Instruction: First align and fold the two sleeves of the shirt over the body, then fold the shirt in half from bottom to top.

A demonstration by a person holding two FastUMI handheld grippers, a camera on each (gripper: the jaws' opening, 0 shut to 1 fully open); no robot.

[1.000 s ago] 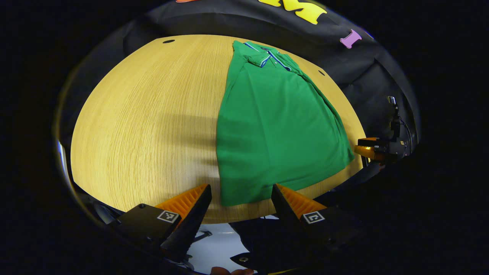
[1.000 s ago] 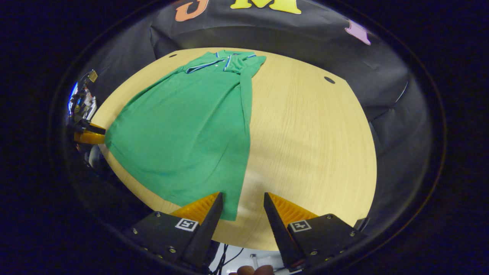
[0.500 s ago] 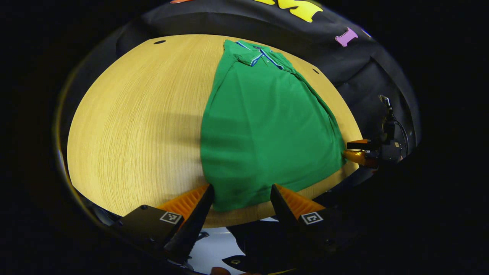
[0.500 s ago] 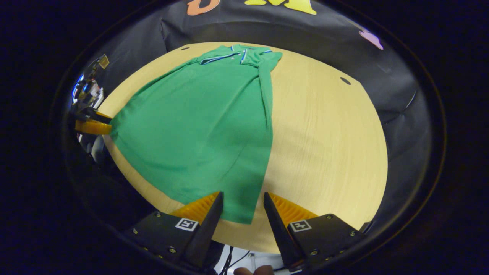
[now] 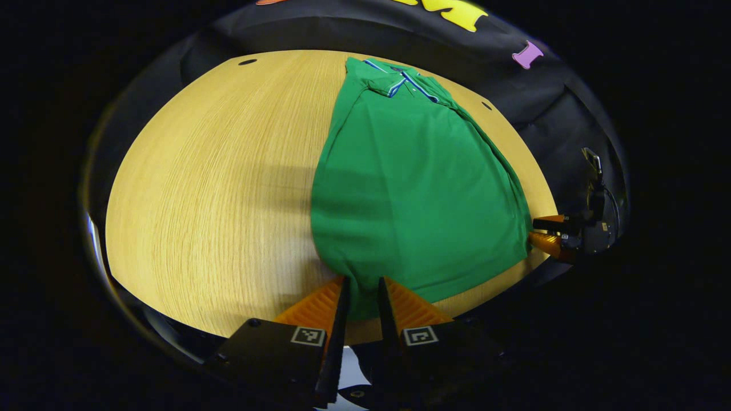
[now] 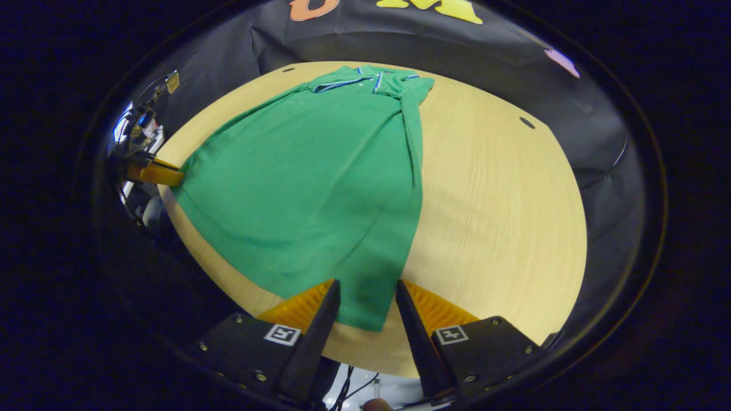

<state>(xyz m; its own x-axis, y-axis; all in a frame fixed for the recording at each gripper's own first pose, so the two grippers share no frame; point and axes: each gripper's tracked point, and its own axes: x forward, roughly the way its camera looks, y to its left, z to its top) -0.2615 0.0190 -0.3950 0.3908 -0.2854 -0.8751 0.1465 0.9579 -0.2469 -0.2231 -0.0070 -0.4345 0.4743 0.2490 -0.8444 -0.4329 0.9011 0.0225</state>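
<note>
Fingers of the left claw (image 5: pixel 361 297) stand close together on the shirt (image 5: pixel 411 188), pinching its hem corner at the near edge of the worktop (image 5: pixel 211 182); green cloth fills the narrow slot between them, so this claw is clamped on the shirt. In the right gripper view the same claw (image 6: pixel 171 174) sits at the shirt's (image 6: pixel 320 188) far hem corner, its tips touching the cloth. The right claw (image 6: pixel 365 305) has its fingers apart, one on each side of the other hem corner, with cloth lying in the gap but neither finger clearly pressing on it. In the left gripper view that claw (image 5: pixel 542 231) rests just beside the shirt's opposite hem corner, its tips at the cloth's edge. Out from both claws the shirt lies flat on the light wooden worktop (image 6: pixel 502 217), hem toward the claws and striped collar (image 5: pixel 400 84) at the end away from them, near the black cloth wall (image 5: pixel 342 31). Both sleeves are folded in over the body, leaving long straight side edges; one folded edge (image 6: pixel 414 148) runs from the collar (image 6: pixel 371 83) down toward the right claw. Small dark holes (image 6: pixel 527 122) dot the worktop beyond the shirt's sides.
</note>
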